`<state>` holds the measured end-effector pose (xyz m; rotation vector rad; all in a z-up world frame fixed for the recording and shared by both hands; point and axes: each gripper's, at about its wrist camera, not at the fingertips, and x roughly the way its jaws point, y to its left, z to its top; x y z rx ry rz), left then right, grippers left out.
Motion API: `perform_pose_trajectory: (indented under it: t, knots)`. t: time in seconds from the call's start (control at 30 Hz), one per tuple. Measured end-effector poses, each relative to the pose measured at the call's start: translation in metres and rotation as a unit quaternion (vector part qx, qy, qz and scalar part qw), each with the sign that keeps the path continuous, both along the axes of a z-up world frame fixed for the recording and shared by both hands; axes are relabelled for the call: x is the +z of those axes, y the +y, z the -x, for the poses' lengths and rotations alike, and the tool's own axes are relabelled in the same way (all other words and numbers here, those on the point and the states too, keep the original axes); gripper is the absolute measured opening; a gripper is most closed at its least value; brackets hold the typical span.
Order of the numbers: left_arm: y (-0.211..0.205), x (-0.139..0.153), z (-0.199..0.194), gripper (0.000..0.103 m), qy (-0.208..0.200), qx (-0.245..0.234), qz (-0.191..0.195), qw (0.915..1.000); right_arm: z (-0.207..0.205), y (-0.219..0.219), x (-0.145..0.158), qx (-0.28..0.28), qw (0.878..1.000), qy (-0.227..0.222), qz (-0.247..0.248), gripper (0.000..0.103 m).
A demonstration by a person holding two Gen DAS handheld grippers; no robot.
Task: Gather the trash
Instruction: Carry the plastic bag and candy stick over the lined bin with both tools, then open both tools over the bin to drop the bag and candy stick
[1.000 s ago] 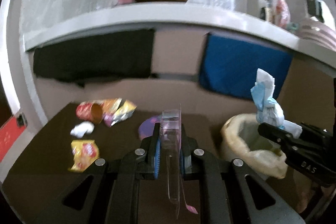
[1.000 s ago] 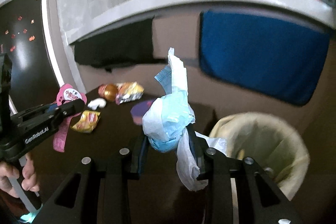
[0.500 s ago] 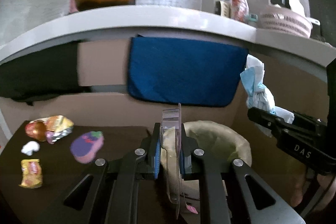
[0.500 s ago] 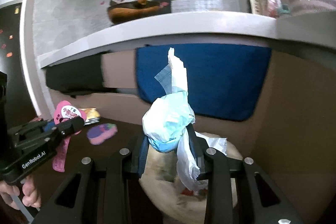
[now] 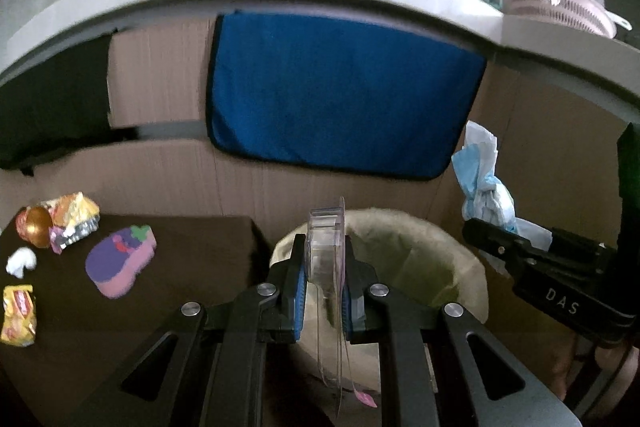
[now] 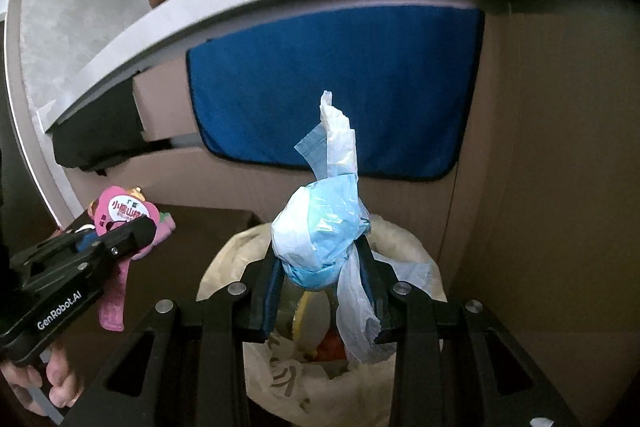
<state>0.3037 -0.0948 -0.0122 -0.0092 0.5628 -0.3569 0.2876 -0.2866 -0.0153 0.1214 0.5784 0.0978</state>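
Two loads are up, one per tool. Your left tool (image 5: pixel 324 287) pinches a clear plastic blister pack (image 5: pixel 326 259) with a pink card back; your right tool (image 6: pixel 320 279) is pressed onto a crumpled blue-and-white plastic bag (image 6: pixel 320 235), a loose tail hanging past the right finger.

Bin (image 6: pixel 400 251), lined with a pale bag, sits on the floor against the cardboard wall, just off the right edge of the dark desk (image 5: pixel 192 259). Some rubbish already shows inside it.

Right wrist view: the bag's bulk hangs over the bin mouth at 6 o'clock of the frame. Judged ready to drop. Spread the fingers fully; the thin film may cling to a pad, so give a small shake if it sticks.

Left wrist view: the blister pack sits over the bin's near-left rim, about 7 o'clock of the opening. Too close to the edge for a clean fall, I judge. Carry it toward the centre before letting go. It is stiff and light, and could glance off the rim.

Release one at a time; the tools are close together over a small opening.

Left on the desk: a purple-and-pink piece (image 5: pixel 120 263), a yellow wrapper (image 5: pixel 18 311), a white wad (image 5: pixel 21 261), and a gold-and-foil wrapper heap (image 5: pixel 60 223) at 9 o'clock.
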Motion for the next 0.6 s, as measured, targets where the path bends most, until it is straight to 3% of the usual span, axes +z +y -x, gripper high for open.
perform_pose_trajectory:
  t: [0.6]
  knots:
    - [-0.016,-0.031,-0.029,0.014,0.067,-0.007,-0.005,0.9977,-0.021,-0.013,-0.036,-0.002,0.998,0.043,-0.034,0.031]
